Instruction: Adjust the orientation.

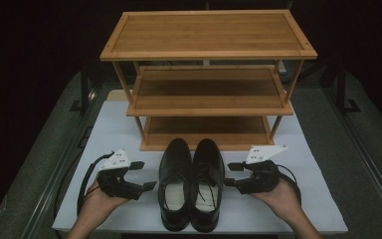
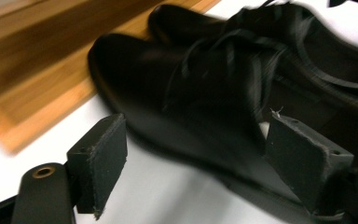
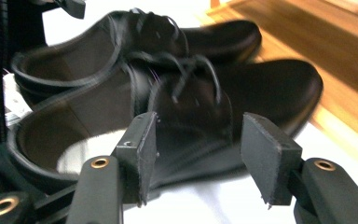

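Two black lace-up leather shoes stand side by side on the white mat, the left shoe (image 1: 175, 184) and the right shoe (image 1: 206, 184), toes toward a wooden rack. My left gripper (image 1: 145, 175) is just left of the left shoe, open and aimed at its side. In the left gripper view, the gripper (image 2: 196, 158) has nothing between its pads, and the shoe (image 2: 168, 84) lies a little beyond them. My right gripper (image 1: 230, 175) is just right of the right shoe, also open. In the right gripper view, that gripper (image 3: 200, 156) frames the shoe (image 3: 261, 88) without touching it.
A three-tier bamboo shoe rack (image 1: 209, 50) stands behind the shoes, its lowest shelf (image 1: 206, 139) right at their toes. The white mat (image 1: 124, 129) ends near the front edge, with grey table and metal rails on both sides. The surroundings are dark.
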